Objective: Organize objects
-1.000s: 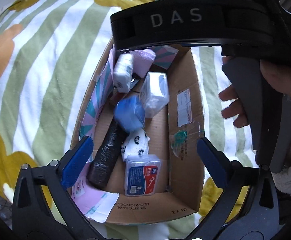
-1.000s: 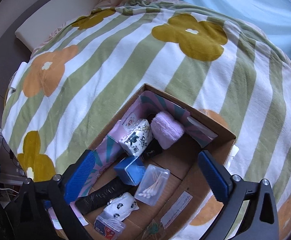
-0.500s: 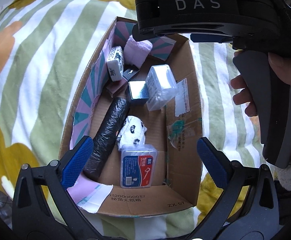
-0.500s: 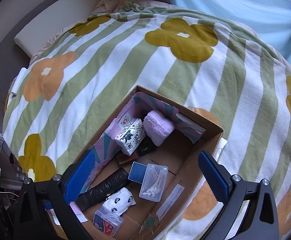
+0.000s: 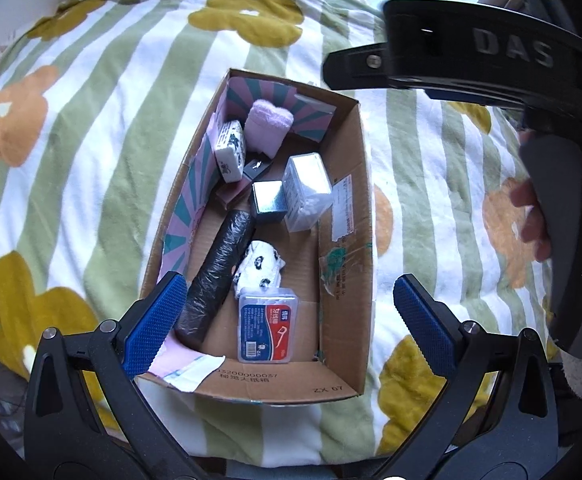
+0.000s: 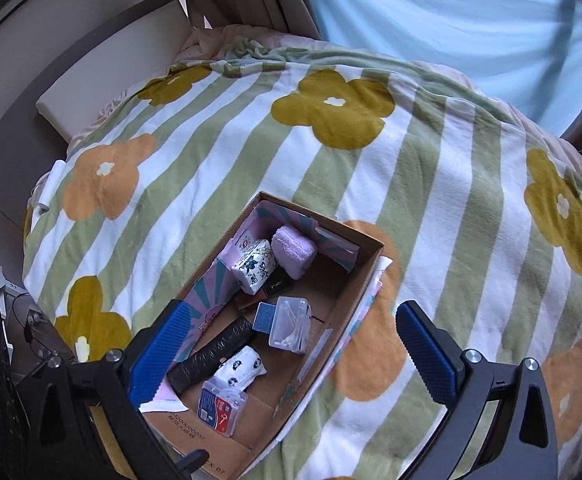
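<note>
An open cardboard box (image 5: 347, 240) (image 6: 355, 280) lies on the flowered blanket. It holds a pink towel roll (image 5: 269, 126) (image 6: 294, 250), a patterned tissue pack (image 5: 231, 152) (image 6: 254, 266), a small blue box (image 5: 267, 201) (image 6: 266, 317), a clear cotton-swab case (image 5: 306, 190) (image 6: 290, 322), a black bag roll (image 5: 217, 276) (image 6: 211, 356), a panda-print pack (image 5: 259, 265) (image 6: 241, 366) and a floss-pick case (image 5: 267, 330) (image 6: 222, 404). My left gripper (image 5: 287, 320) is open and empty above the box's near end. My right gripper (image 6: 293, 356) is open and empty, higher above the box; its body (image 5: 491, 68) shows in the left wrist view.
The green-striped blanket (image 6: 351, 132) with yellow and orange flowers covers the bed. A white headboard cushion (image 6: 111, 80) and a blue curtain (image 6: 451, 20) lie beyond. Floor clutter and cables (image 6: 23, 320) sit off the bed's left edge.
Both grippers have risen and drawn back from the box, so it looks smaller. The small blue box now lies flat beside the cotton-swab case. Both grippers stay open.
</note>
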